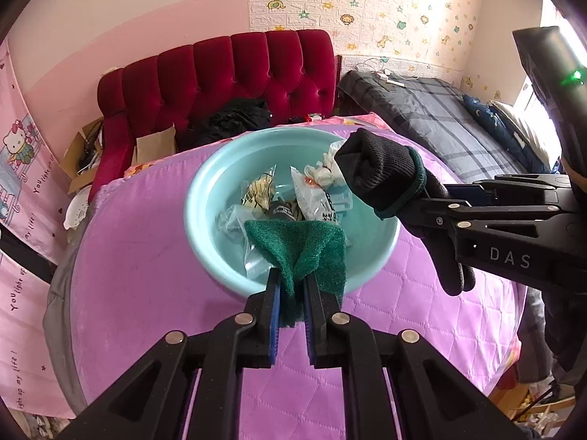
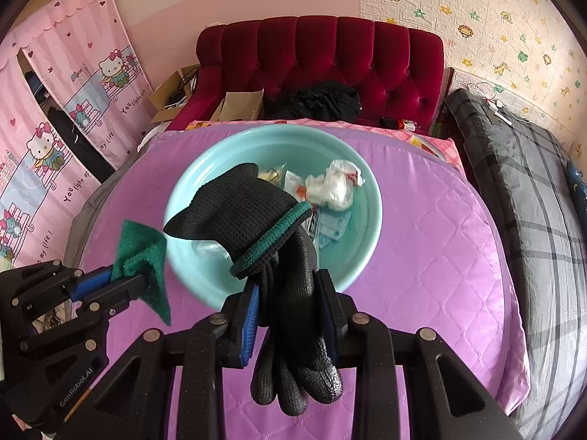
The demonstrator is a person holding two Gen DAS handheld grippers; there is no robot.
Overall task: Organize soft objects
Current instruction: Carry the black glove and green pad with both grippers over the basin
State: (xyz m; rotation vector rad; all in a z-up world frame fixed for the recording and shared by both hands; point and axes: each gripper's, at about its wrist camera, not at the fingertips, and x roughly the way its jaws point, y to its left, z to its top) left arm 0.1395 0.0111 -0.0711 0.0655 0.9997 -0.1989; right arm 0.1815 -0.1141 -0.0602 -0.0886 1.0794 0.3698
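1. My left tool [image 1: 291,286] pinches a green scouring cloth [image 1: 301,249]; my right tool [image 2: 290,300], marked "DAS", clamps a black glove [image 2: 256,212].
2. Both hang over the teal basin [image 1: 205,198] at twelve o'clock on the purple quilted table [image 1: 146,256]; the curtain [image 2: 73,110] reads "You light up my life!"

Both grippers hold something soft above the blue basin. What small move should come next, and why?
Probably carry both away from the basin and set them on the bare purple cover. The left gripper is shut on the green cloth, the right gripper on the black glove, and only plastic packets lie in the basin.
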